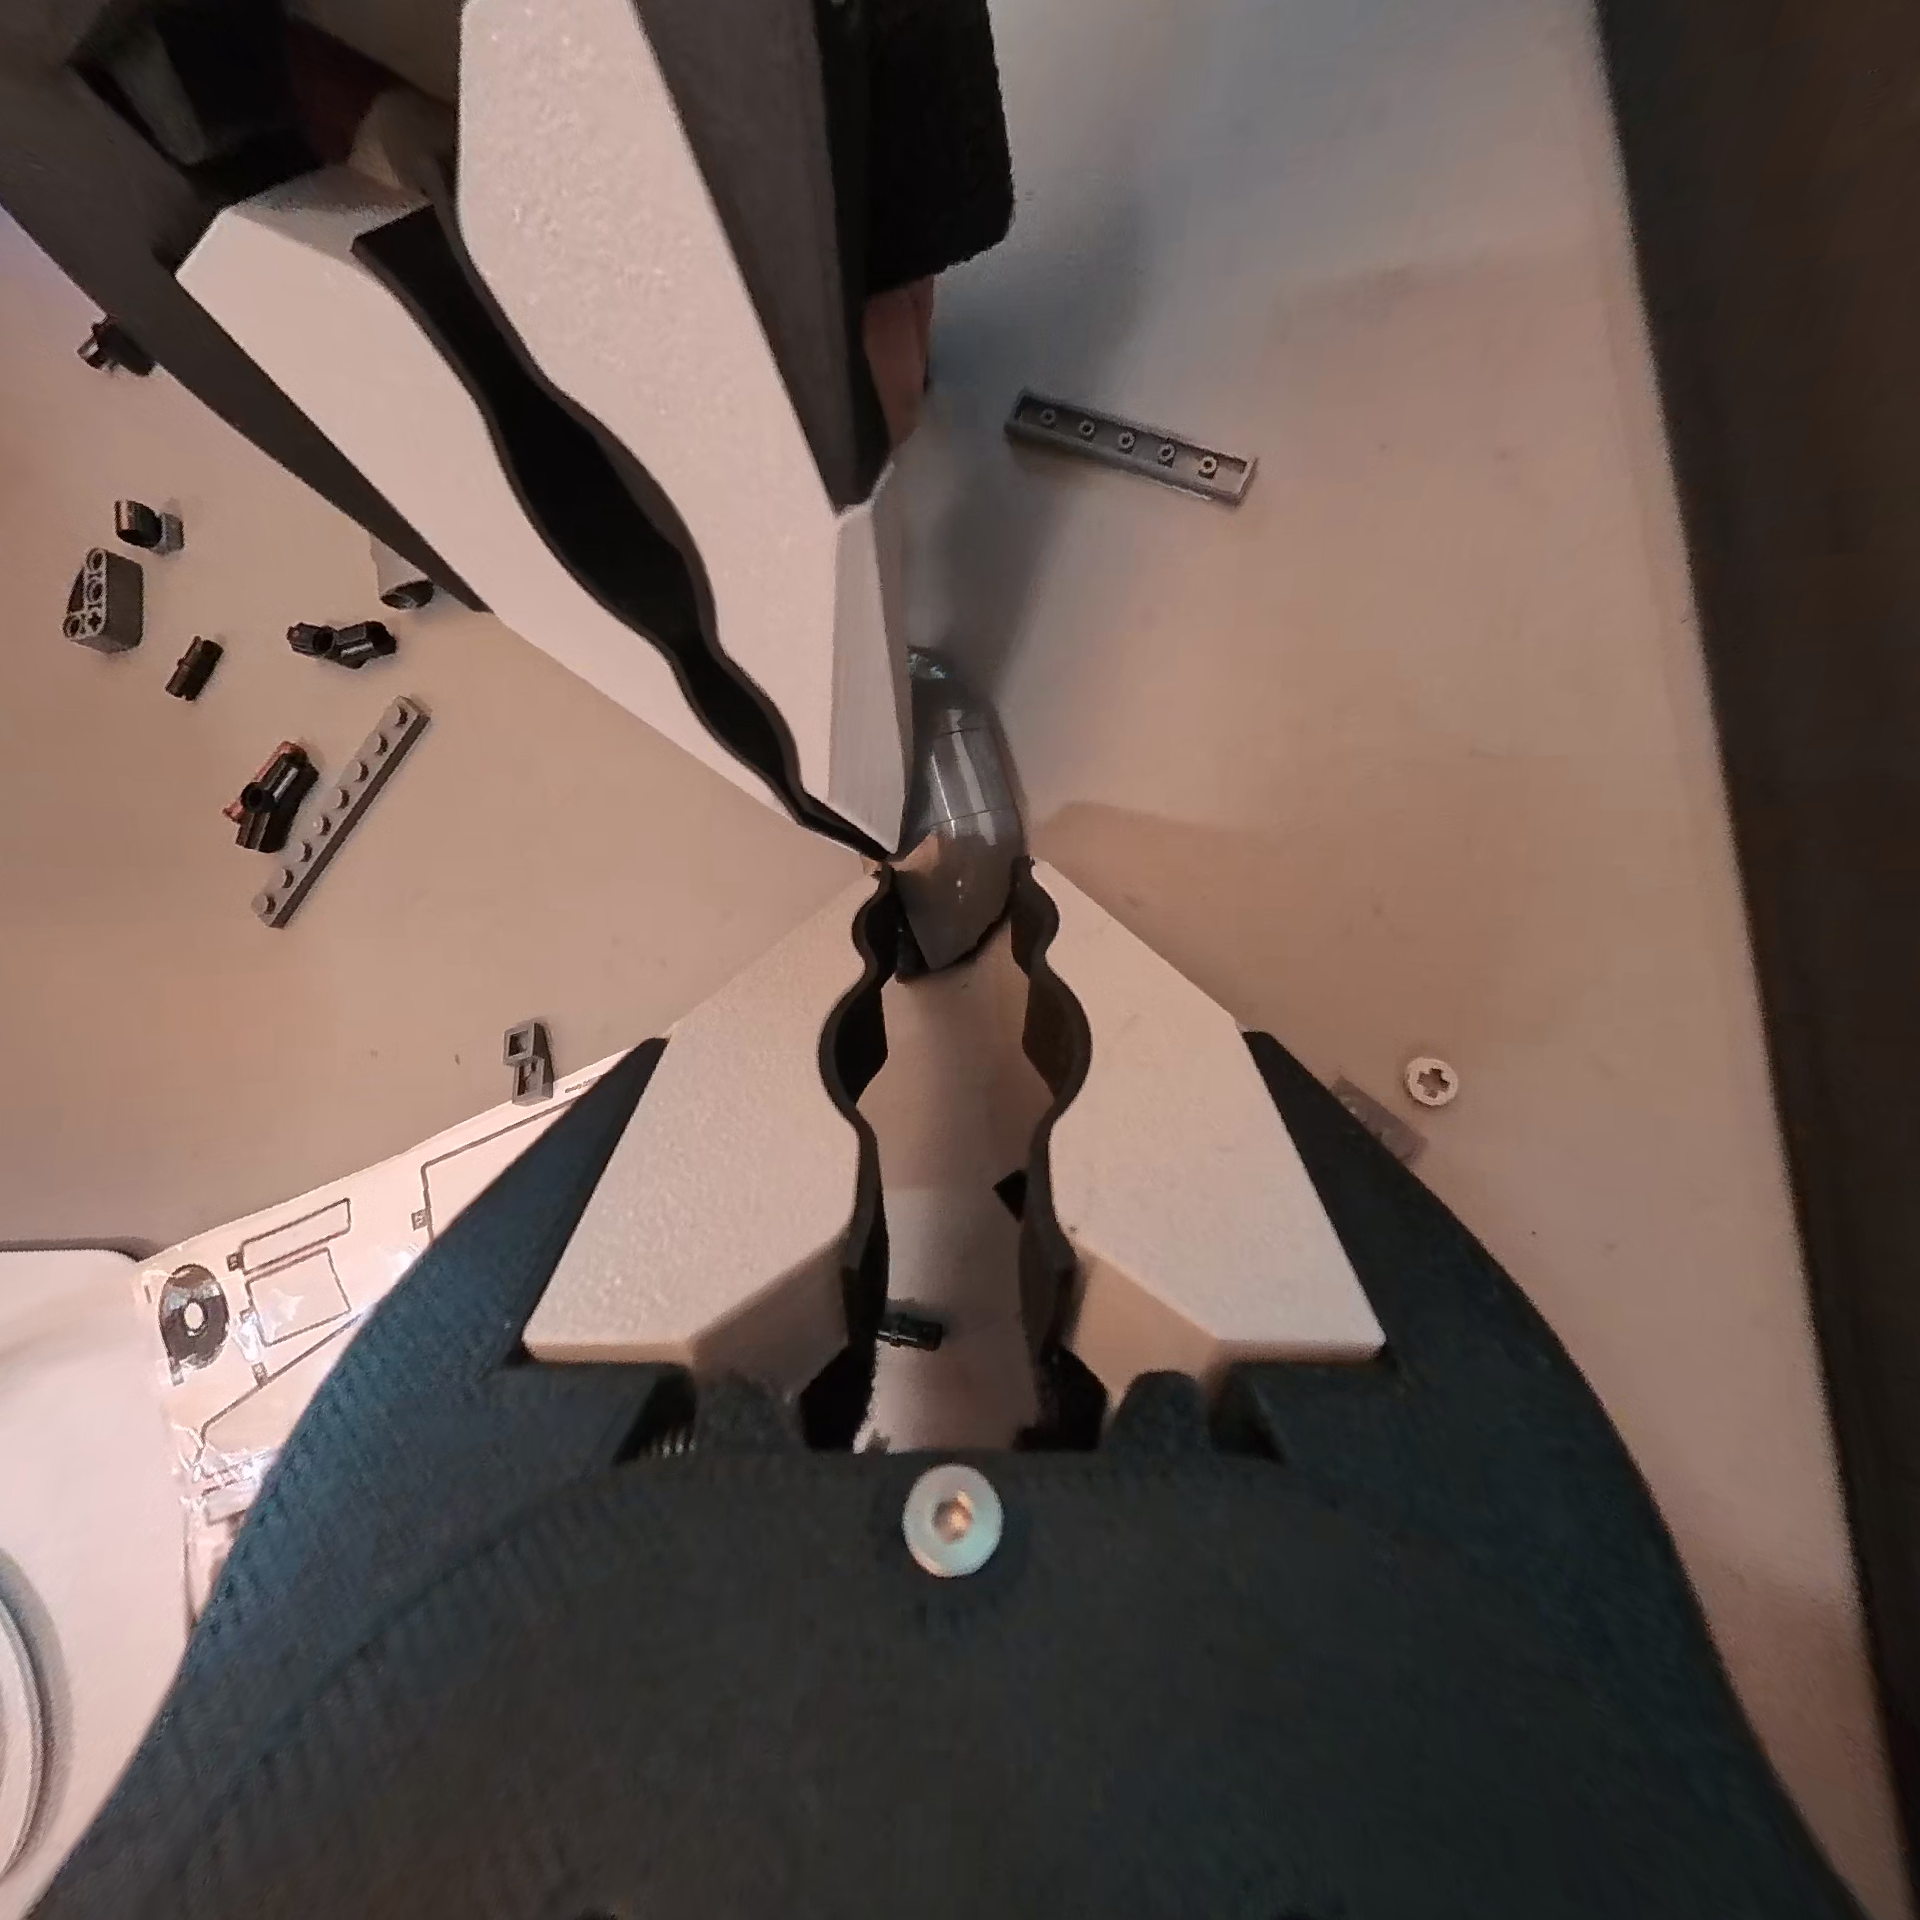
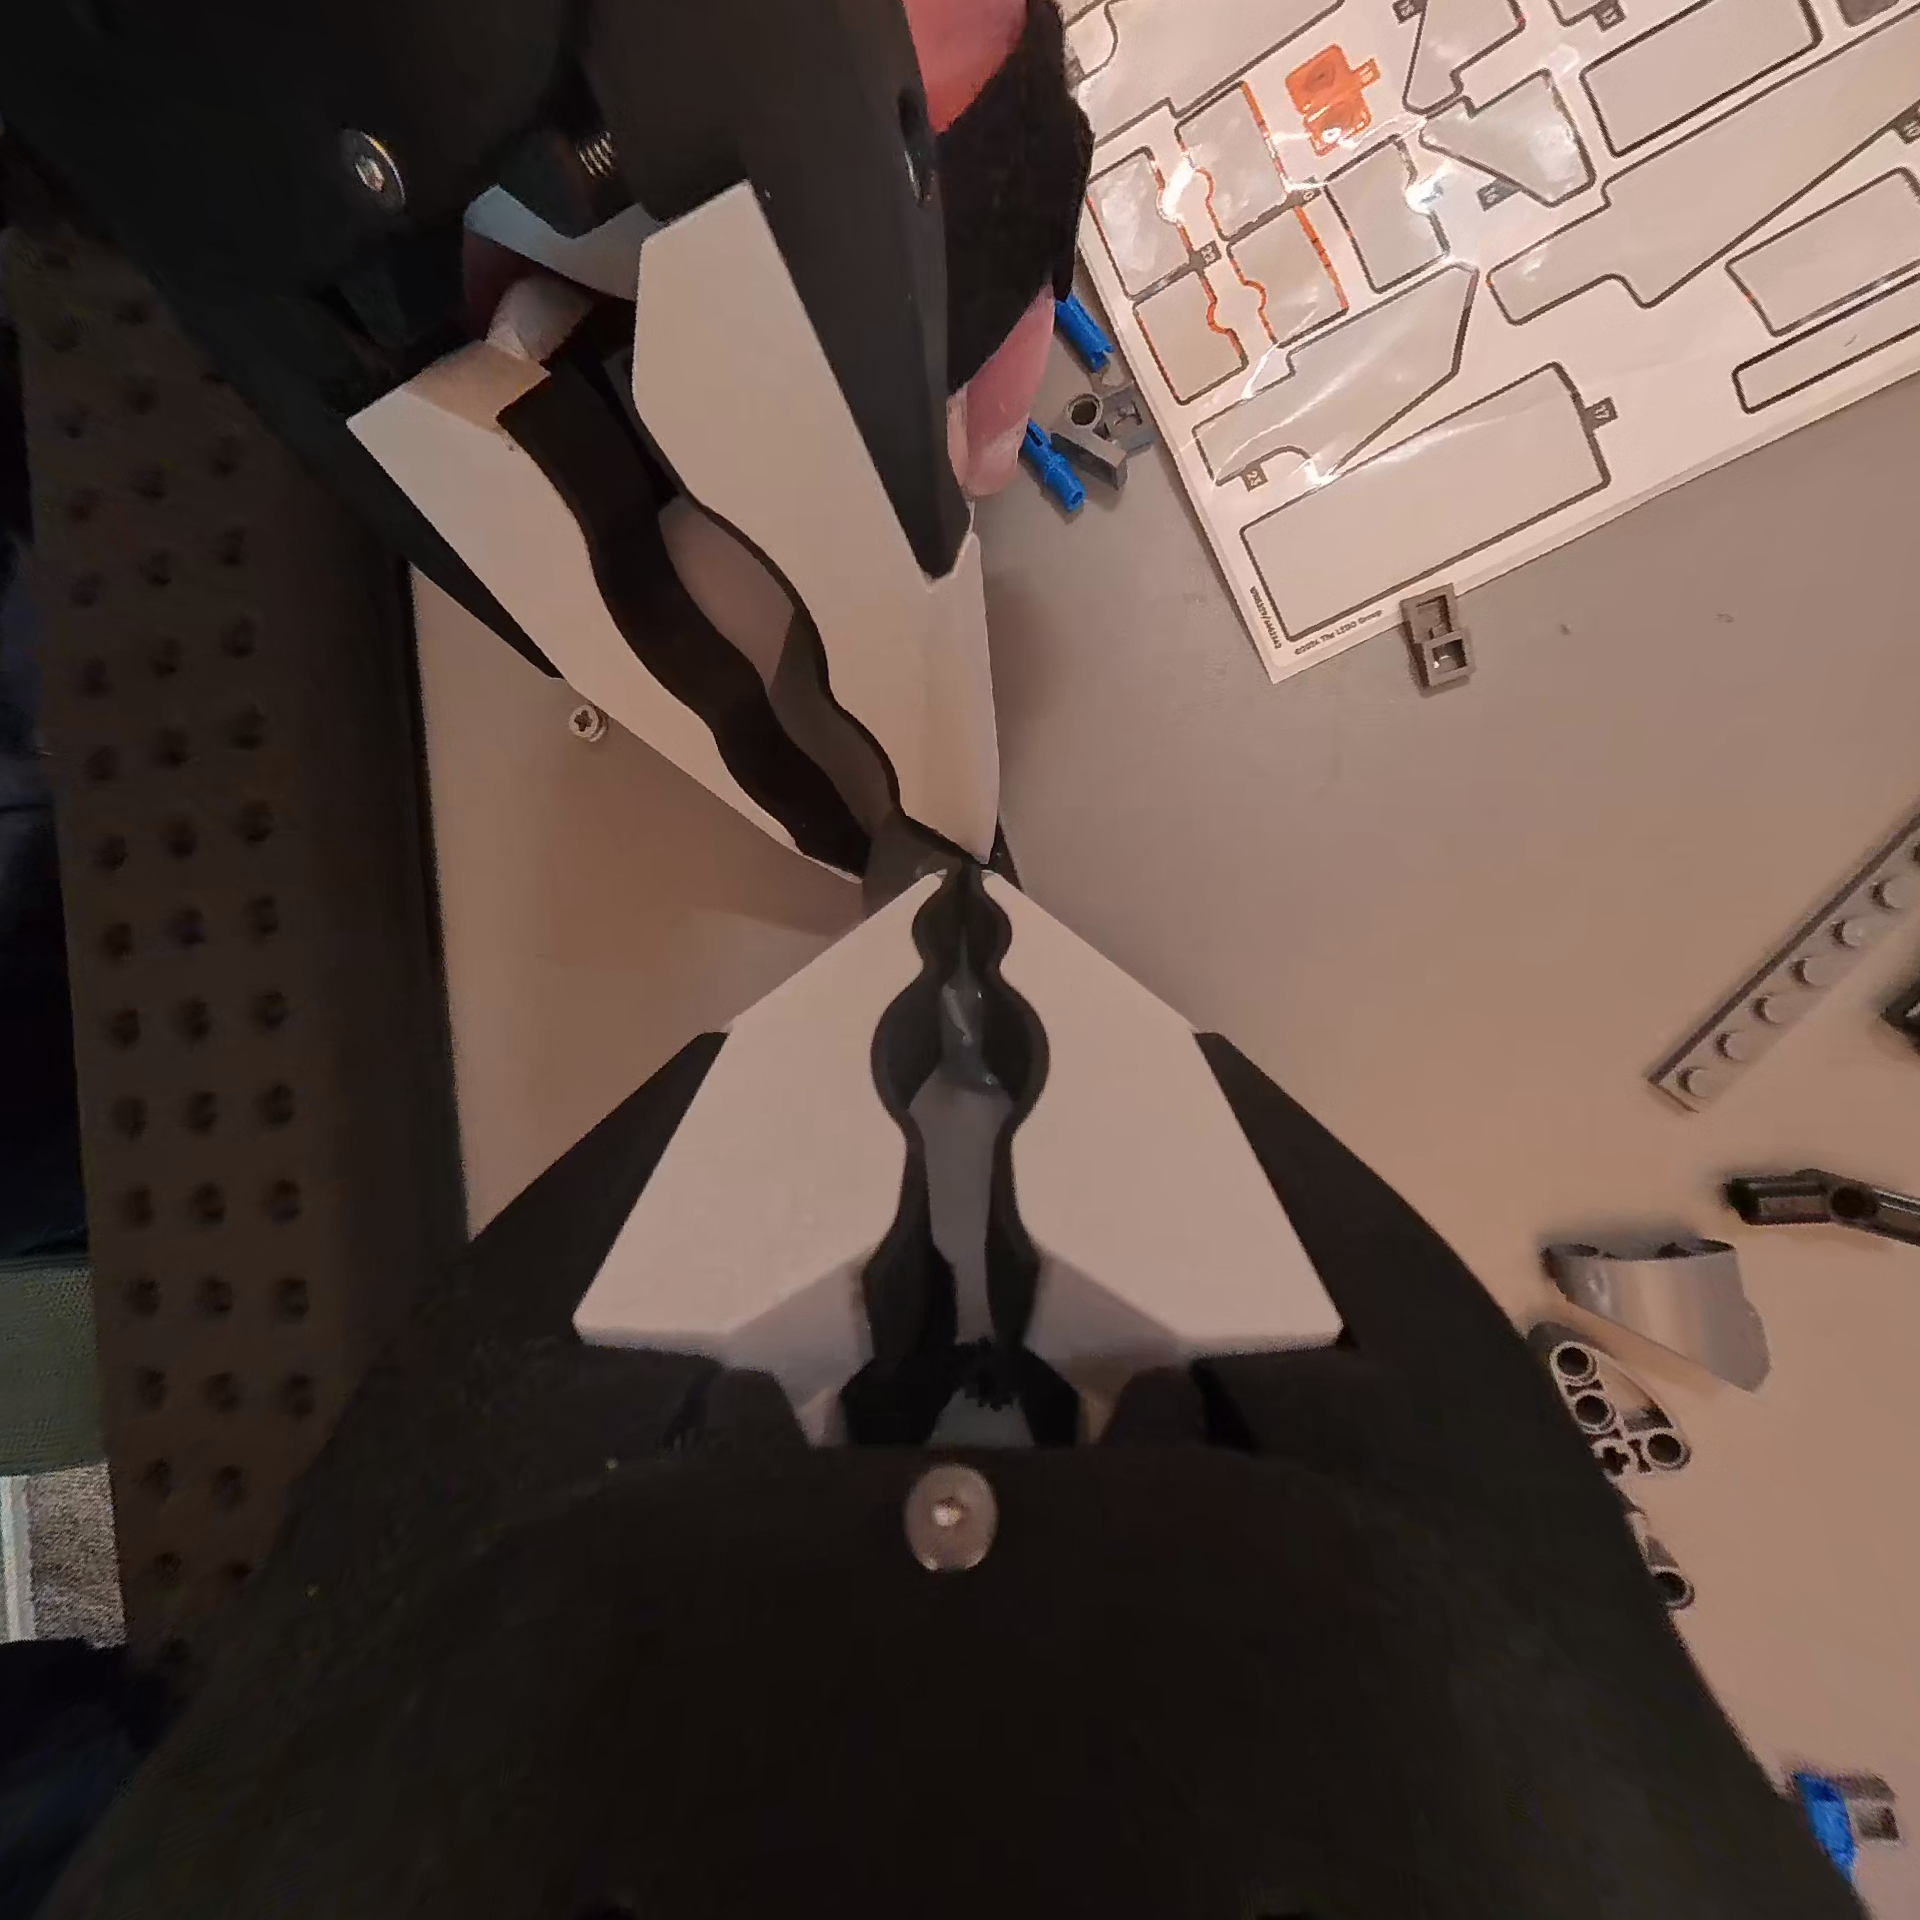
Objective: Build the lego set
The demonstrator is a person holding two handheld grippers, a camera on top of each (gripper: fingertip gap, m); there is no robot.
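Observation:
In the left wrist view my left gripper (image 1: 954,881) is shut on a small grey curved lego piece (image 1: 961,800) held above the table. My right gripper (image 1: 871,847) comes in from the upper left with its tips closed and meets the same piece at its left side. In the right wrist view my right gripper (image 2: 961,881) is shut tip to tip, with a grey part (image 2: 964,1023) showing between its fingers. The left gripper (image 2: 925,836) meets it from the upper left. The joint between the tips is mostly hidden.
The left wrist view shows a short grey studded plate (image 1: 1132,447), a long grey plate (image 1: 343,810), black pins (image 1: 343,639), a grey liftarm (image 1: 99,603) and a sticker sheet (image 1: 281,1247). The right wrist view shows the sticker sheet (image 2: 1455,260), blue pins (image 2: 1060,457), a grey panel (image 2: 1662,1299) and a dark perforated board (image 2: 177,831). My two grippers' fingertips are within a few centimetres of each other. My left tips are roughly 8 cm from the short grey studded plate (image 1: 1132,447).

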